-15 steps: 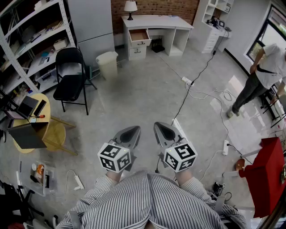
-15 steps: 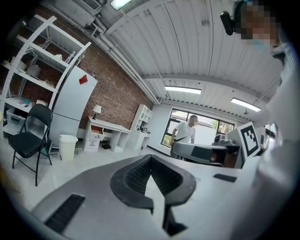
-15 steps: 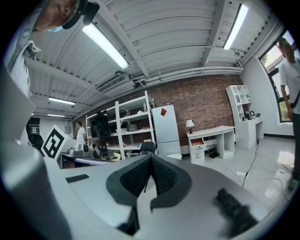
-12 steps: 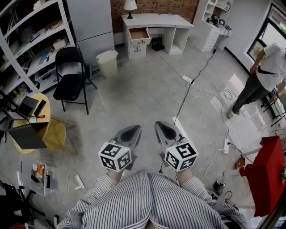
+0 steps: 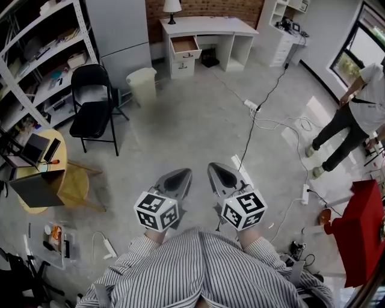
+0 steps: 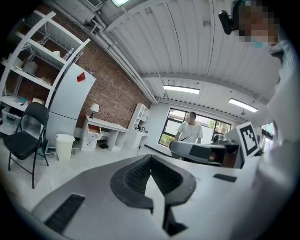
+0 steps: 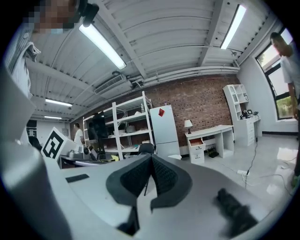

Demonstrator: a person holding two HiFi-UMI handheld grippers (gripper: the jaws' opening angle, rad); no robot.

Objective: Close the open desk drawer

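My striped shirt (image 5: 198,271) fills the bottom of the head view. Just ahead of it I hold both claws side by side at waist height above the bare floor (image 5: 198,126). The left claw (image 5: 180,175) has its jaws pressed together at the tips with nothing between them. The right claw (image 5: 218,171) is the same, jaws together and empty. Each carries a cube of square markers behind the jaws.

To my left stands a round yellow table (image 5: 69,183) with a laptop (image 5: 35,144) on it. To my right is a red object (image 5: 364,231). A black cable (image 5: 258,123) runs across the floor ahead, past a white power strip (image 5: 251,106). A person (image 5: 355,111) stands at the right edge near the window.

Farther on at the left, a black folding chair (image 5: 90,102) stands in front of white shelving (image 5: 36,60), with a white bin (image 5: 141,84) just beyond it.

Against the far brick wall stands a white surface (image 5: 207,25) with a lamp (image 5: 172,6) on its left end. The drawer (image 5: 185,45), the top one on the left side, is pulled out and shows a brown inside. It is well apart from both claws.
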